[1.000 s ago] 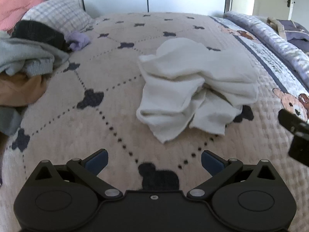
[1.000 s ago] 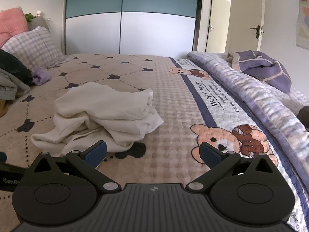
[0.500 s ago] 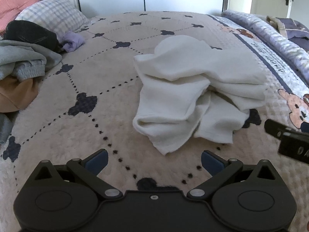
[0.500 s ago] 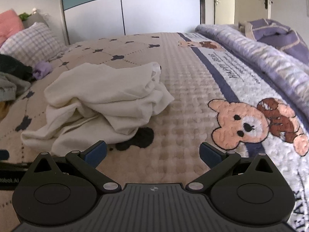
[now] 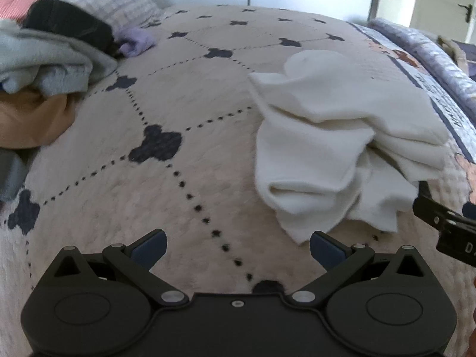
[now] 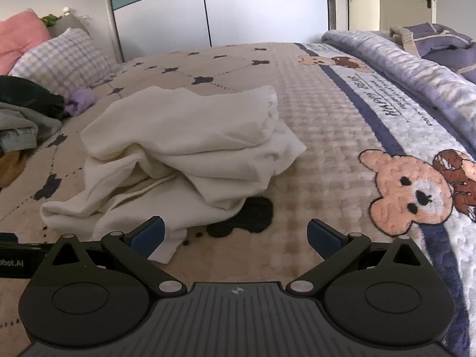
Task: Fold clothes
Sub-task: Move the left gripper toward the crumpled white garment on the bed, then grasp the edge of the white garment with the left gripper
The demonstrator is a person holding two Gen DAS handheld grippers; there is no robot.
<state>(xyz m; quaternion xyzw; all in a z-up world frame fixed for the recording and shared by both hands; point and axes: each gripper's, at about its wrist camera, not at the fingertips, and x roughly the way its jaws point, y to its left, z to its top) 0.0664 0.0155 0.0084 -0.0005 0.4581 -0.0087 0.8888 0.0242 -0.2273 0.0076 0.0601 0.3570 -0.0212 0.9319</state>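
A crumpled white garment [image 5: 336, 148] lies on the beige patterned bedspread [image 5: 184, 113]; it also shows in the right wrist view [image 6: 184, 154]. My left gripper [image 5: 238, 248] is open and empty, low over the bed, with the garment's near corner just ahead of its right finger. My right gripper [image 6: 235, 236] is open and empty, its left finger close to the garment's near hem. The right gripper's body shows at the right edge of the left wrist view [image 5: 446, 223].
A pile of grey, black and tan clothes [image 5: 44, 68] lies at the left by a checked pillow [image 6: 62, 59] and a pink one [image 6: 20, 41]. A purple blanket [image 6: 431, 68] runs along the right side. A wardrobe [image 6: 223, 9] stands behind.
Both grippers have moved forward and lower toward the white garment, which now fills more of each view. The left gripper has shifted left. The jaws have stayed open.
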